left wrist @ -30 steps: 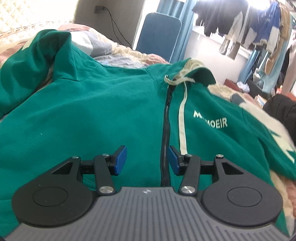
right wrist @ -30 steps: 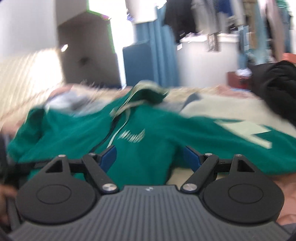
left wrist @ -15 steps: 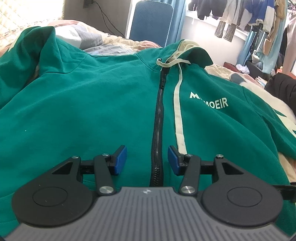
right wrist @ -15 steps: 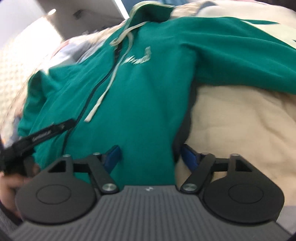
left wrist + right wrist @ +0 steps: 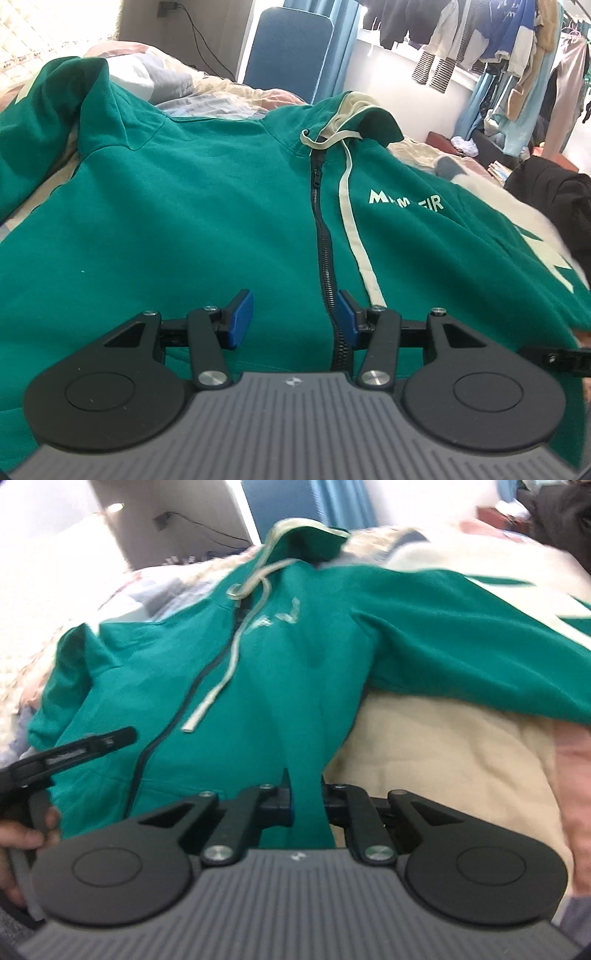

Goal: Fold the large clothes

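Green hoodie (image 5: 207, 229) lies zipped, front up, on the bed (image 5: 443, 746); its chest lettering (image 5: 405, 201) is partly unreadable. Right gripper (image 5: 306, 799) has just closed, fingers pinching the hoodie's side edge, pads hidden by cloth. Left gripper (image 5: 295, 314) fingers half apart over the zipper (image 5: 325, 251), empty.

You are working over a bed (image 5: 236, 92) covered with a patchwork quilt (image 5: 443, 760) of cream, pale blue-grey and pinkish panels. A green zip-up hoodie (image 5: 192, 221) lies face up directly on that quilt, front closed, with its hood toward the far end of the bed. In your right wrist view one sleeve (image 5: 480, 657) stretches out sideways across the cream panel, with bare quilt showing beside the body below it. In your left wrist view the other sleeve (image 5: 33, 122) is bunched up at the far left edge. A dark garment (image 5: 554, 206) rests on the bed's right side.
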Tool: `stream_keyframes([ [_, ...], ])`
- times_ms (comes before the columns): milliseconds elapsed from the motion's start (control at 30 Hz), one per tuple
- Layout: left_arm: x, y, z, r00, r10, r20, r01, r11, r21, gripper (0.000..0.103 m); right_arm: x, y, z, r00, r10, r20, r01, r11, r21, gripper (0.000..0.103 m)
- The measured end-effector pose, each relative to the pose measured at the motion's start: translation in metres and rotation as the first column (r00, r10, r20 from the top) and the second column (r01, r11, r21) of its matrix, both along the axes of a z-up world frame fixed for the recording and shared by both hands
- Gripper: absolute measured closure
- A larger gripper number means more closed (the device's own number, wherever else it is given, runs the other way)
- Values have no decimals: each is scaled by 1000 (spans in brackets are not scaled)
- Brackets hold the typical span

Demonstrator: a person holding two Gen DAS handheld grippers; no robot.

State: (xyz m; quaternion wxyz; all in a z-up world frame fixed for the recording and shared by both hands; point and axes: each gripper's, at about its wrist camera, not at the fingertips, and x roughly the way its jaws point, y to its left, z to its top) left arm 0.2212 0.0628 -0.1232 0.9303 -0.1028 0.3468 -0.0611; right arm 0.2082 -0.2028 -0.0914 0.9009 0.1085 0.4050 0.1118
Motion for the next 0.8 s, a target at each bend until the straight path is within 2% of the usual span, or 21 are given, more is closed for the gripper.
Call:
stream_keyframes([
  [100,1,-1,-1,1000,-17,-13,17,1000,5,48,4,2,-8,999,-10,-33,10,1000,5,91],
  [200,3,-3,-7,999,-34,-36,35,999,29,48,6,-2,-8,998,-23,-54,26,998,53,83],
  [233,3,-4,-9,998,-37,-44,38,999,37,48,7,-6,-6,998,-37,-58,41,997,72,71],
  [300,3,-4,-11,998,-40,-56,42,998,42,48,4,-17,1,994,-101,-39,104,988,109,35],
  [367,2,-3,-12,998,-39,-58,41,999,33,48,-1,-34,11,983,-181,-8,180,972,154,28],
  [433,1,-2,-11,998,-37,-56,39,999,25,48,-2,-56,20,963,-270,-8,266,943,202,26],
  [500,-1,0,-9,998,-36,-56,37,999,15,48,-5,-87,27,911,-411,-28,406,882,239,19],
  [567,-4,1,-7,998,-34,-55,34,999,6,48,-9,-119,28,844,-533,-60,527,803,277,19],
  [700,-4,-1,-5,998,-42,-54,42,999,1,48,-14,-186,14,676,-712,-190,721,585,371,18],
  [767,-3,-4,-7,997,-51,-55,51,999,11,48,-10,-214,3,606,-751,-263,777,486,401,18],
  [800,-3,-5,-8,997,-54,-57,55,998,17,48,-7,-223,-1,579,-765,-284,795,451,406,18],
])
